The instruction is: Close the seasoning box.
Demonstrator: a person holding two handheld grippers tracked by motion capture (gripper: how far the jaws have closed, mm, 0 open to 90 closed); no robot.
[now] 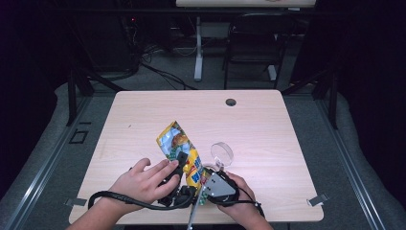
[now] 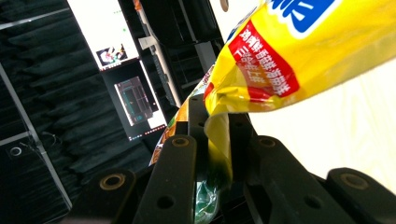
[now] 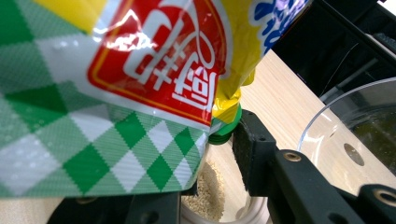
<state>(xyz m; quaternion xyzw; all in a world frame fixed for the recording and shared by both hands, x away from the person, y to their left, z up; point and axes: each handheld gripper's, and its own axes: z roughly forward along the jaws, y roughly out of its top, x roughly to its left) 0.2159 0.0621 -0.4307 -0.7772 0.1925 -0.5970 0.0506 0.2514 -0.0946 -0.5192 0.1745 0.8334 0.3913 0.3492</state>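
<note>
Your yellow bag, pale wood table

You see red labels, blue lettering and green-white diamond checks on the bag; clear cup; black grippers.

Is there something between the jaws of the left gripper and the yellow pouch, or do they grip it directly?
Nothing visible stands between them. The left gripper has its jaws shut directly on a folded edge of the yellow pouch, which hangs down between them. It holds the pouch tilted over the table.

A yellow snack bag with green-white checks and a red label hangs tilted, its edge pinched in the left gripper; its green spout sits at the right gripper, above a seed-filled white container.
</note>
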